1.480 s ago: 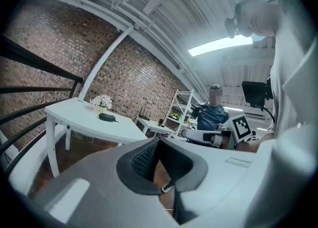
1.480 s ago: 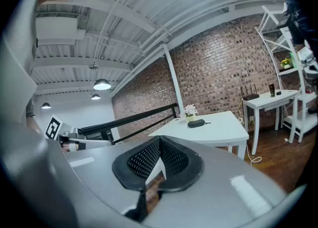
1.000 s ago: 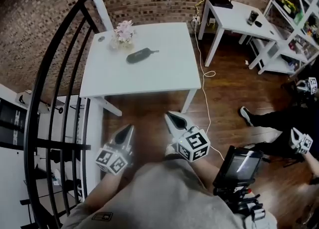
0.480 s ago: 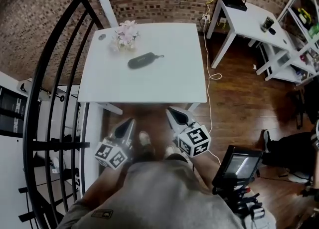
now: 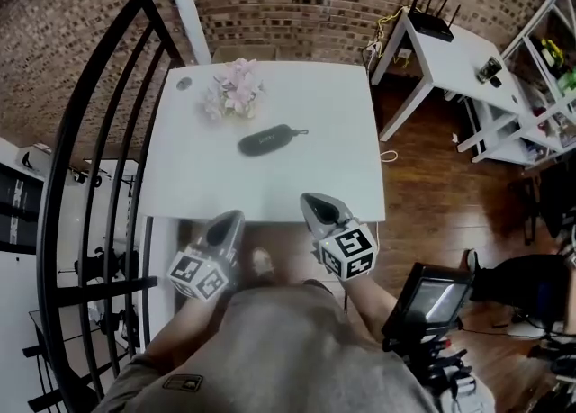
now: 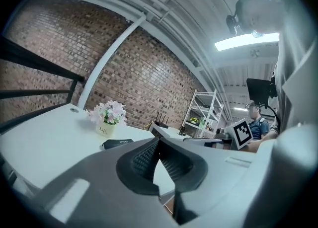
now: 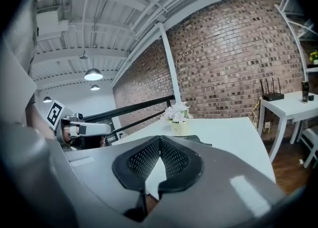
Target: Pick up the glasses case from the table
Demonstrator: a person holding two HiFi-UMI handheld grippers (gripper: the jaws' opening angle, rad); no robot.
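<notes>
- The glasses case [image 5: 267, 141] lies flat a little above the middle of the head view, long side across the frame. Nothing leans on it, so it looks free to take.
- It rests on the white bench [image 5: 306, 182], towards the far half.
- A pot of pink flowers [image 5: 236, 94] stands just up-left of it, not touching. A reach from the lower edge would probably avoid it.
- The left gripper [image 5: 234, 217] and right gripper [image 5: 310, 198] are at the bench's near edge, lower centre, well short of the case. Both have jaws pressed together on nothing, and either would have to open before grasping.

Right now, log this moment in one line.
glasses case: on table, untouched | left tongs: shut, empty | right tongs: shut, empty
</notes>
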